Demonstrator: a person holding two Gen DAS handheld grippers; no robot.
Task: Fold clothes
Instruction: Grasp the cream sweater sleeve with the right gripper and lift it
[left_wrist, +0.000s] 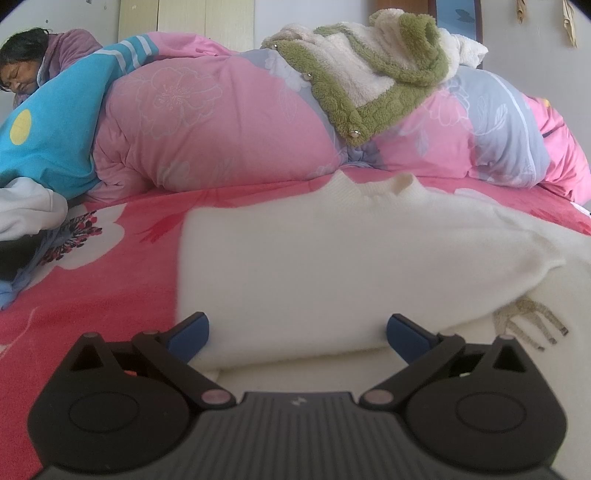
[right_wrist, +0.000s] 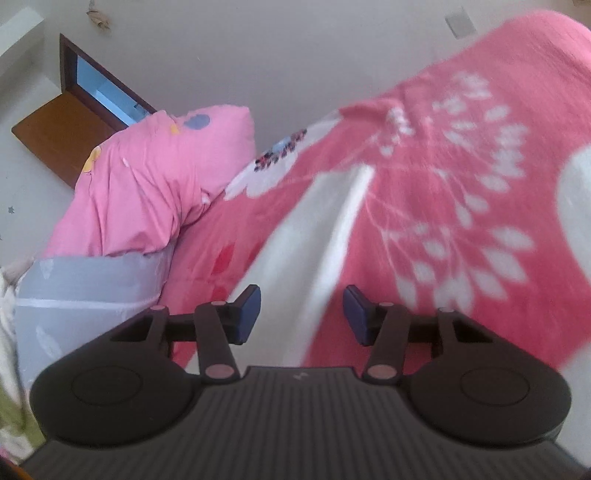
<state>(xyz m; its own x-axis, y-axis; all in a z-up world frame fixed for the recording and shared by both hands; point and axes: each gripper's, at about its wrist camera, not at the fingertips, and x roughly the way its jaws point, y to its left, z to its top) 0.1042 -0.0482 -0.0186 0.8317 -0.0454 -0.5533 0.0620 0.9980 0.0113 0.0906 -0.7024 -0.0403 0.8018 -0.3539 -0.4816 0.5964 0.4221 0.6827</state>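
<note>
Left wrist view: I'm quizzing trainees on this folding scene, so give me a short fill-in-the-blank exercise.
1. The sweater lying on the bed is ___ in colour.
2. The left gripper stands ___ with the sweater's folded edge between its fingers.
3. The fleece jacket on the quilt has ___ trim.

Missing: white; open; green

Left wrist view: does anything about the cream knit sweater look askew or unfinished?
Yes. The cream knit sweater lies on the pink floral blanket only partly folded: its left edge is straight, while the right side trails off crooked over another cream layer bearing a tan embroidered motif.
</note>
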